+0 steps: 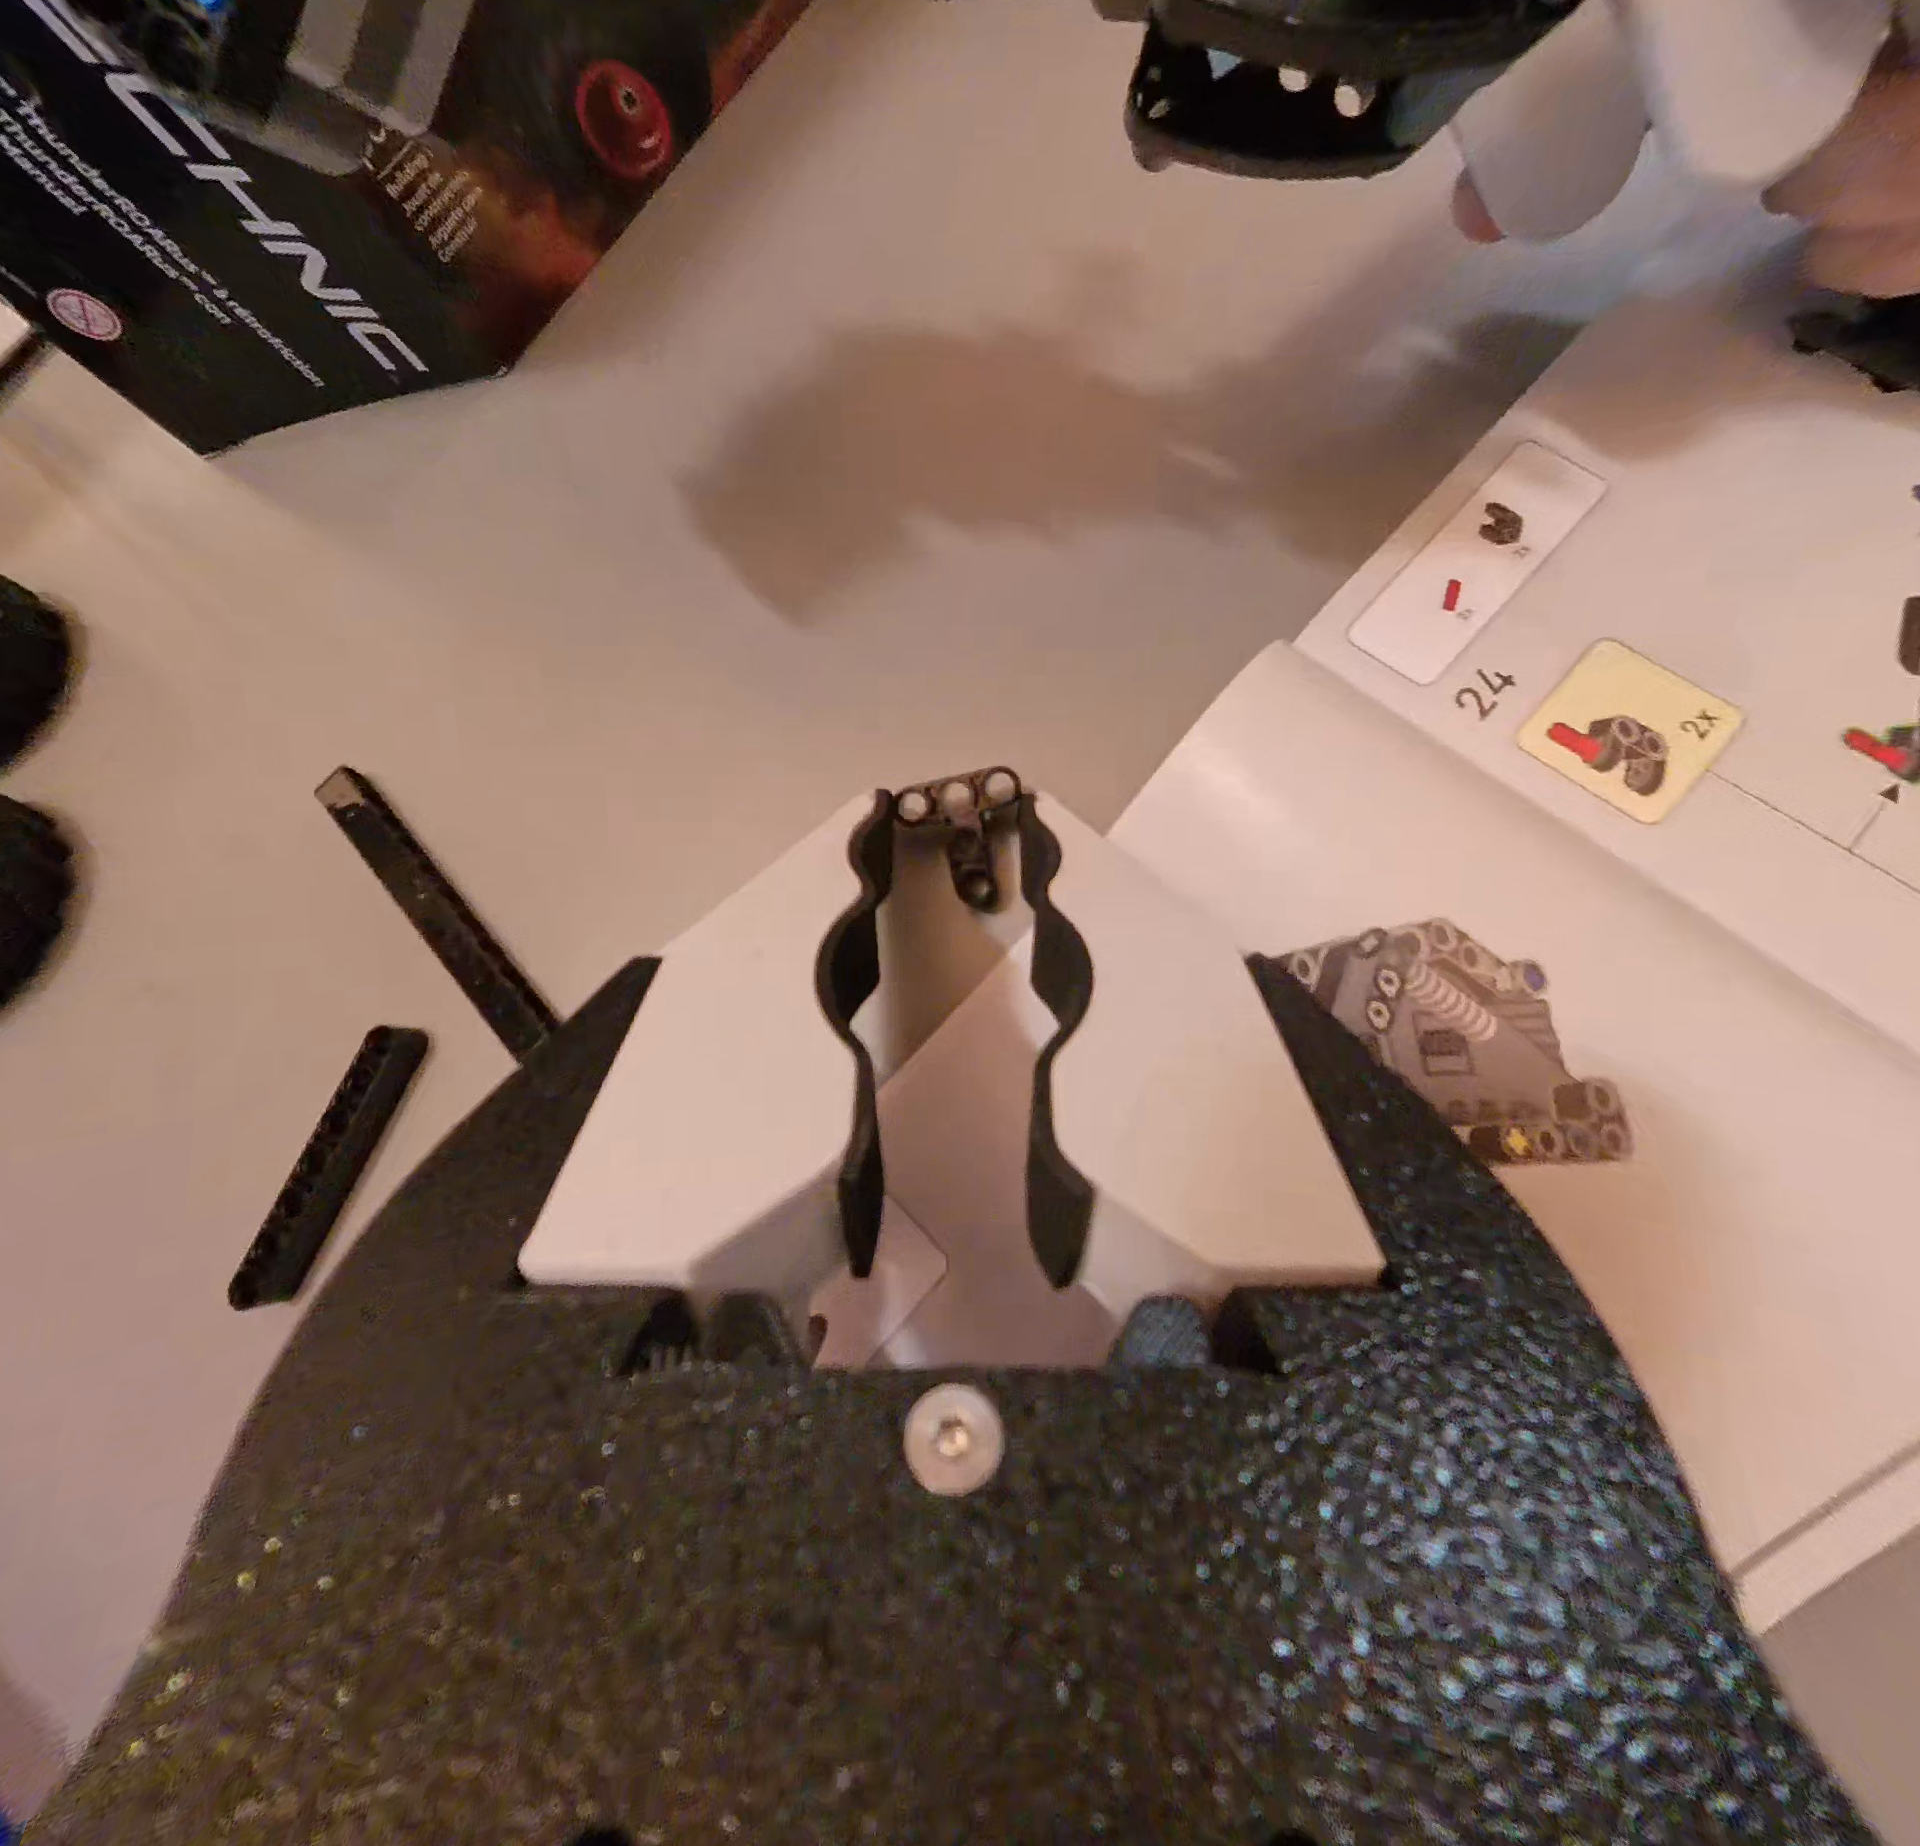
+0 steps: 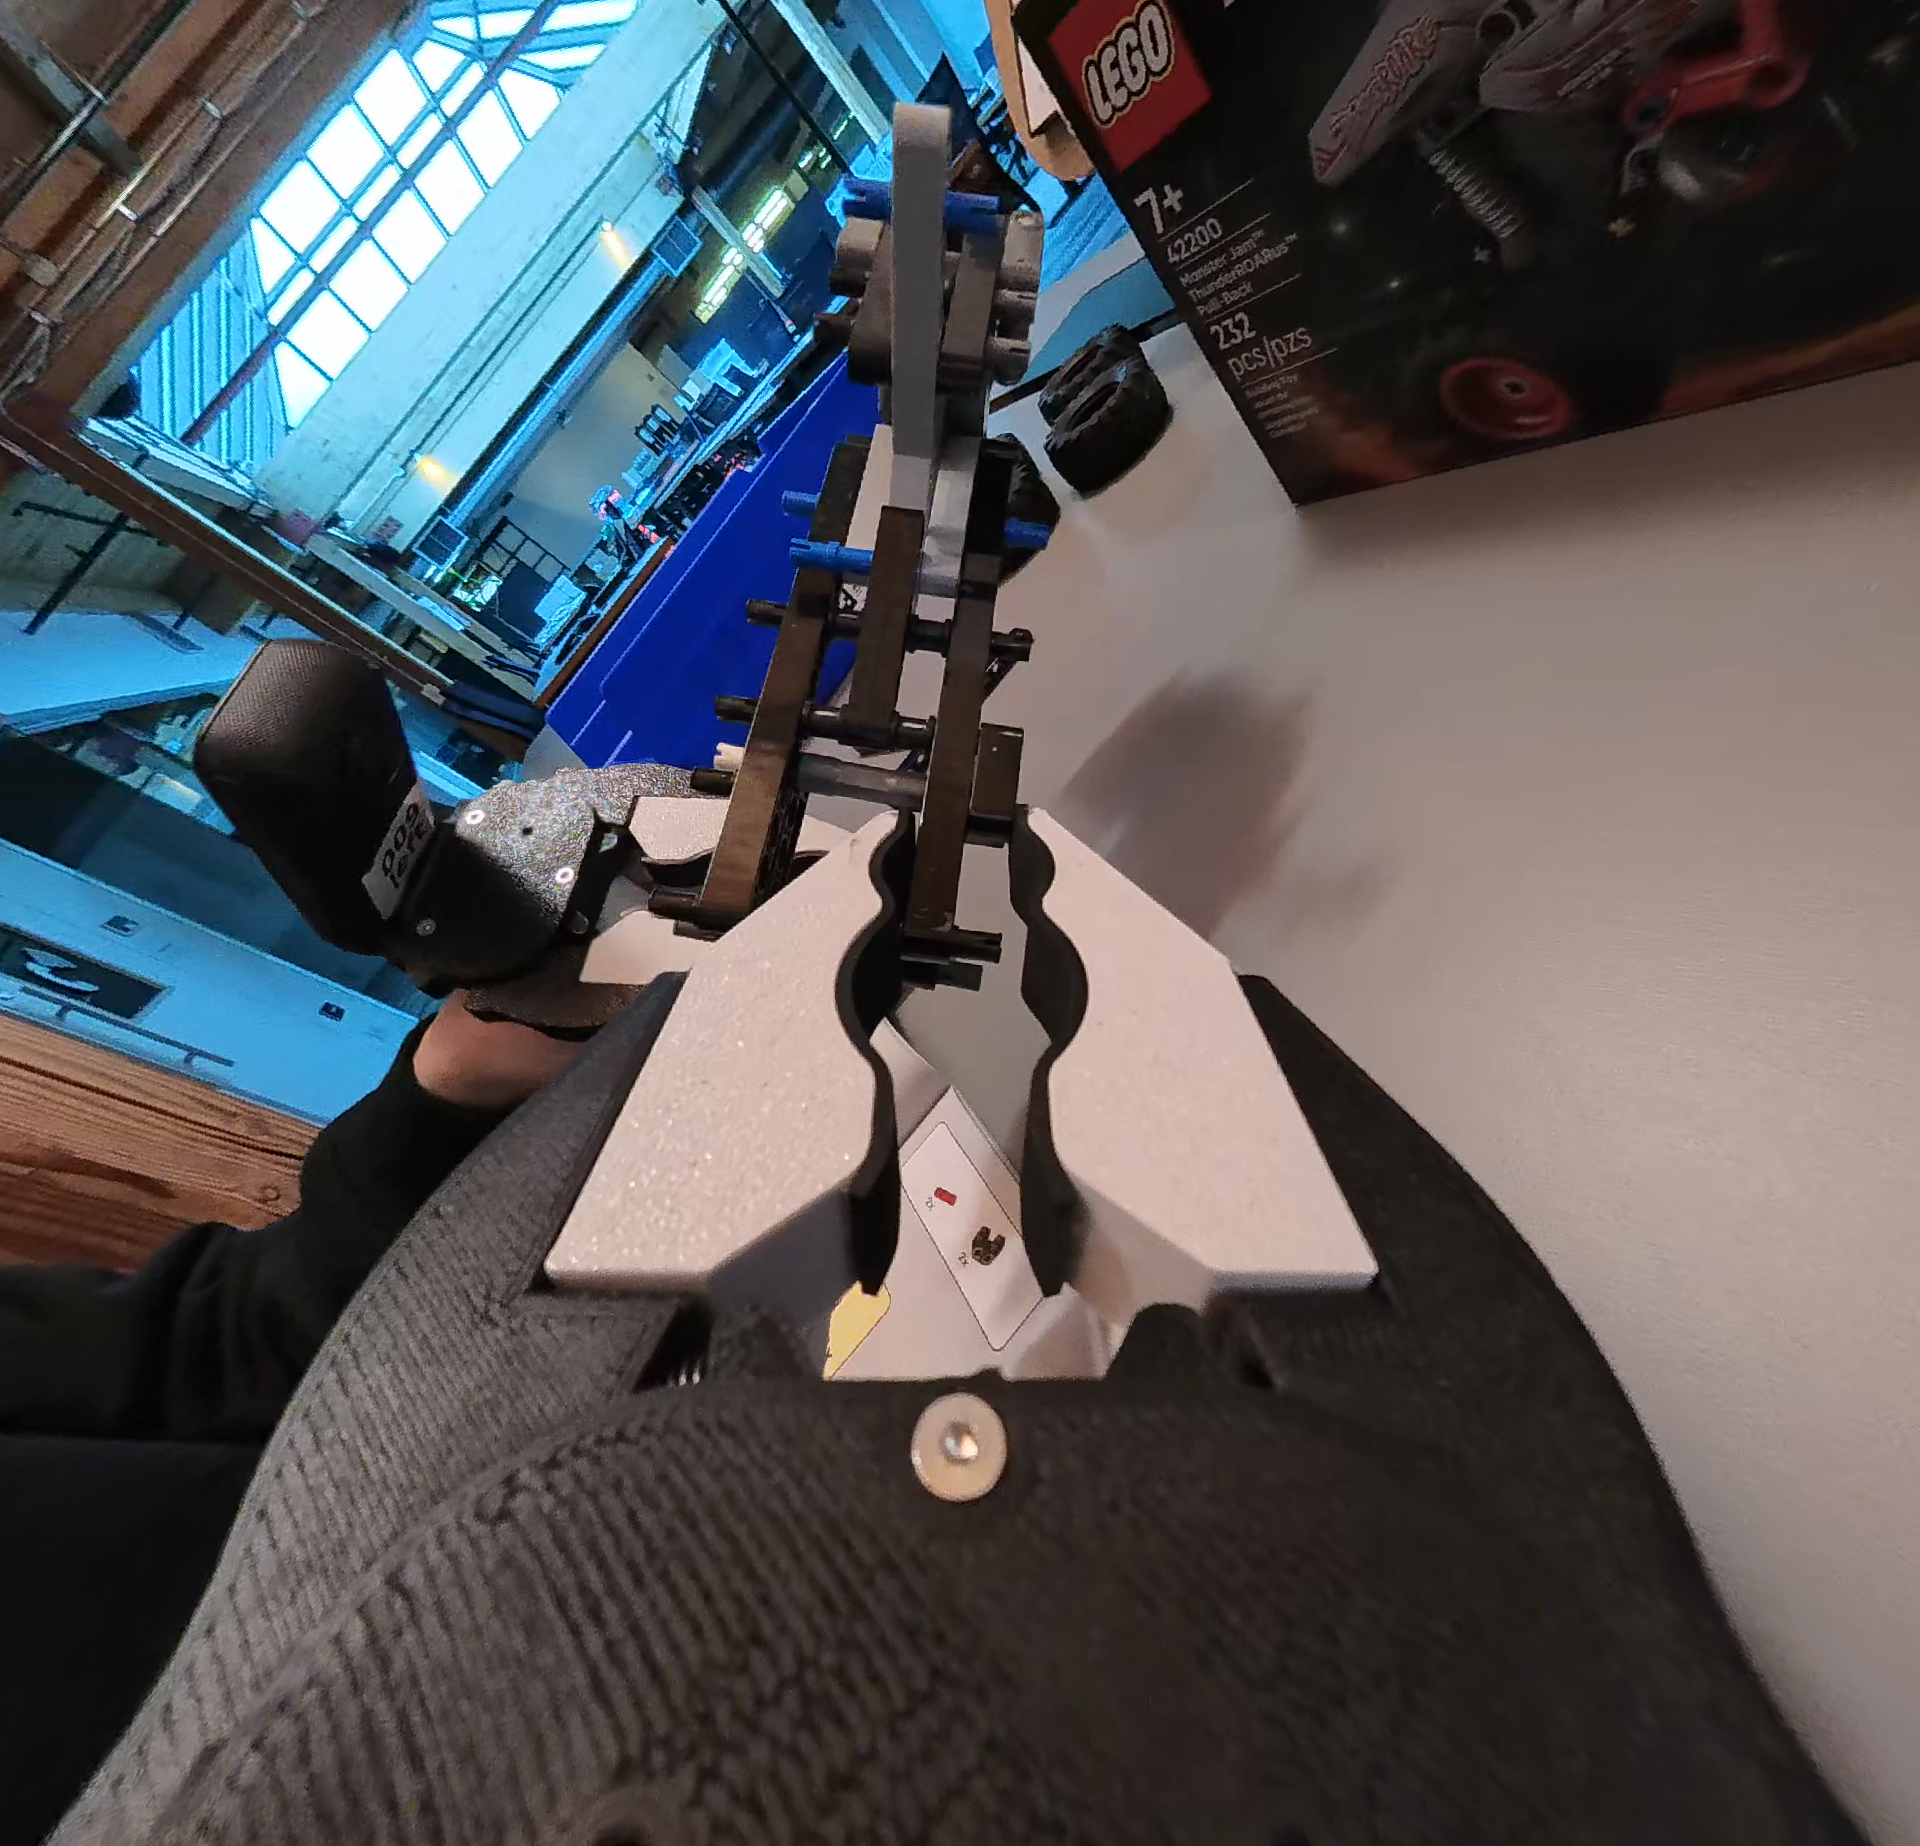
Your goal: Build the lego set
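Observation:
My left gripper (image 1: 954,809) is shut on a small black three-hole Technic piece (image 1: 958,797), held at the fingertips above the white table (image 1: 831,425). My right gripper (image 2: 956,861) is shut on the lower end of a long black-and-grey chassis frame (image 2: 914,508) with blue pins, held up off the table. The frame and right gripper show at the top of the left wrist view (image 1: 1278,82). The left gripper shows at the left of the right wrist view (image 2: 520,882), close beside the frame.
The open instruction booklet (image 1: 1558,861) lies to the right. The set's box (image 1: 260,238) stands at the back left and also shows in the right wrist view (image 2: 1507,186). Two black beams (image 1: 332,1162) and black tyres (image 2: 1101,414) lie on the table. The left gripper's tips are roughly 11 centimeters from the right gripper's.

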Tool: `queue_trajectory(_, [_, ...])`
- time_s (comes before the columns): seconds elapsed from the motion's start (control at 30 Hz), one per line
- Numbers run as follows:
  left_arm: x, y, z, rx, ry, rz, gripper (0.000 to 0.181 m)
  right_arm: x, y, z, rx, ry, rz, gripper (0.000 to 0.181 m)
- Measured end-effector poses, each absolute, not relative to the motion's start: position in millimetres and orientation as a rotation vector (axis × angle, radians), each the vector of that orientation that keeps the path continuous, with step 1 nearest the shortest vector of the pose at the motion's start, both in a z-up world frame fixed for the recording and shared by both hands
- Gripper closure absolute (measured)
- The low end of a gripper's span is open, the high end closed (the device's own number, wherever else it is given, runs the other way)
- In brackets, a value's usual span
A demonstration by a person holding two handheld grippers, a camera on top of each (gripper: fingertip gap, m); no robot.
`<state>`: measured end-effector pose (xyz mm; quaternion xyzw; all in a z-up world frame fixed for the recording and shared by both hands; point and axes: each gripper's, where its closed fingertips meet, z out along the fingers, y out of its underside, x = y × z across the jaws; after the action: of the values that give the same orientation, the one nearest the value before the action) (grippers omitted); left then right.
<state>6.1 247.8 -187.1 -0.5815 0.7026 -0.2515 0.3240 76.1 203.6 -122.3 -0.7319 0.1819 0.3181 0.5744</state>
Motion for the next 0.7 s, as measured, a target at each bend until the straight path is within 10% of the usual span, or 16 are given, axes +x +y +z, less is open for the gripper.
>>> queue_trajectory(0.2, [4.7,252.9,-182.3,-1.556,1.808,-0.627,0.145,74.9,203.7,-121.8,-1.715,0.416,0.746,0.166])
queue_trajectory(0.7, [5.7,248.5,-188.8,-1.571,1.818,-0.646,0.174,68.0,204.8,-121.3,-1.732,0.372,0.76,0.166])
